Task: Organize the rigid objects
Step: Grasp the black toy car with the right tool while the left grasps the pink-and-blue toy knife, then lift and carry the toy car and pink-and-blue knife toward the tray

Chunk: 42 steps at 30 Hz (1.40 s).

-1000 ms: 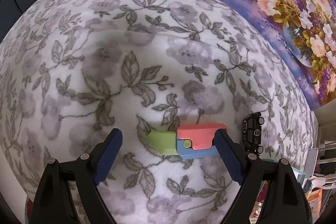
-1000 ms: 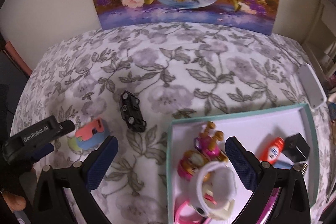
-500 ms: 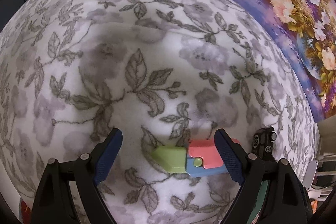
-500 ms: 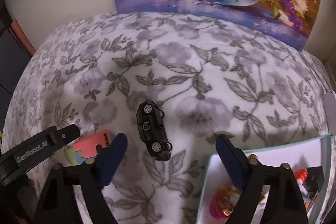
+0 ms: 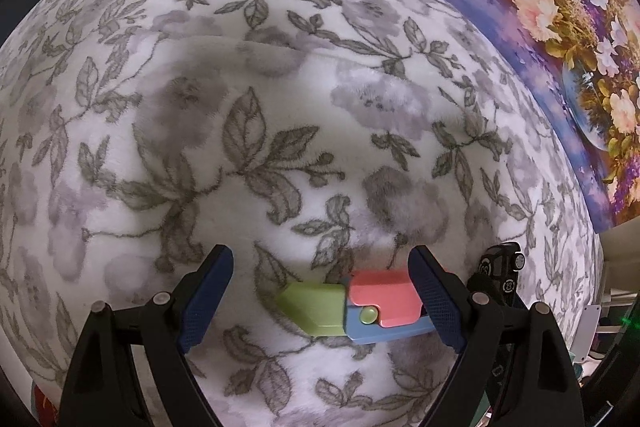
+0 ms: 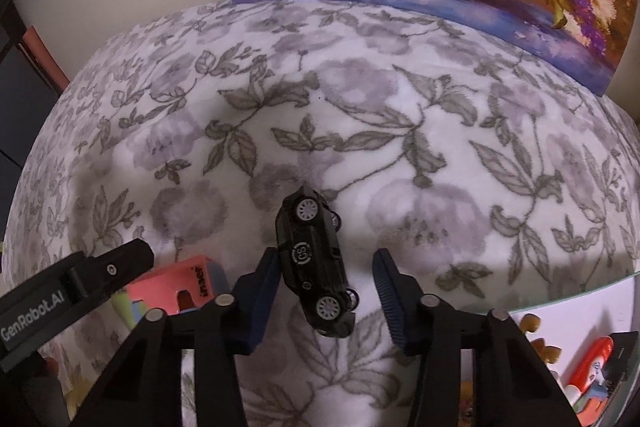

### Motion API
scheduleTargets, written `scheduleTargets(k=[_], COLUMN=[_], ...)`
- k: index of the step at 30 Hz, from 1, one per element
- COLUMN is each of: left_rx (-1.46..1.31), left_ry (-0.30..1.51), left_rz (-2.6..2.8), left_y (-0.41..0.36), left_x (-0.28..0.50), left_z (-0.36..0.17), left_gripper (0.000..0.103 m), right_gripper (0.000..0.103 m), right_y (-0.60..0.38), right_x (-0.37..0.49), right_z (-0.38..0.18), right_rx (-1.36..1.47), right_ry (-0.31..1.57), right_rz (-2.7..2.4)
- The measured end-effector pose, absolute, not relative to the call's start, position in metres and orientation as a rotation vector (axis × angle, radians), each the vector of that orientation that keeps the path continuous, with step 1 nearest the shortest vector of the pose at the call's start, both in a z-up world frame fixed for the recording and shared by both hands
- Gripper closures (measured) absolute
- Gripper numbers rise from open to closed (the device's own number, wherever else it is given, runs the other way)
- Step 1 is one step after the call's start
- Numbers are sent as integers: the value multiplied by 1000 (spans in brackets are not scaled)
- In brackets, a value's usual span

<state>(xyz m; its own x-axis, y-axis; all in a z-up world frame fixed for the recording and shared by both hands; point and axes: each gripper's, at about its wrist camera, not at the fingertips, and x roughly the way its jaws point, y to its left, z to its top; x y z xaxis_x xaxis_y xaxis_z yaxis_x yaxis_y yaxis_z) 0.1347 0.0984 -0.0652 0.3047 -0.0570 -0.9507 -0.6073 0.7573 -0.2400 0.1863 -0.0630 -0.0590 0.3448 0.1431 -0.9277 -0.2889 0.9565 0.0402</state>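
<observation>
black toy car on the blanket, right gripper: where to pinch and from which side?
Pinch the small black toy car across its narrow width, mid-body between the two wheels facing up. It lies tipped on its side on the floral plush blanket, long axis pointing away from the right gripper, whose open fingers already straddle it. Come straight down from above; avoid the wheels, which would probably roll.

We read "GenRobot.AI" in pale letters along the black body of the left gripper as the right wrist view shows it. On the side of the black toy car sits a round white badge whose two characters look like "CS", though we cannot be sure of them. The pink block carries a short dark word on its end face, too small and turned for us to make out.
</observation>
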Motion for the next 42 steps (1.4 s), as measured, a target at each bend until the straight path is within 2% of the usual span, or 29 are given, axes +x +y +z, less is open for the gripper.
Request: scheduleTargets(k=[3, 9, 42], left_rx=[-647, -643, -434], left_ry=[1225, 1229, 1243], left_rz=[391, 358, 253], left_y=[98, 94, 44], left_x=[135, 139, 165], left_z=[-65, -63, -65], left_gripper=[13, 13, 13], right_gripper=[56, 70, 74], right_y=[-60, -63, -128], right_x=[188, 187, 179], right_z=[-62, -59, -25], right_rx=[-145, -97, 123], right_ry=[1180, 1167, 1159], right_rz=[282, 300, 223])
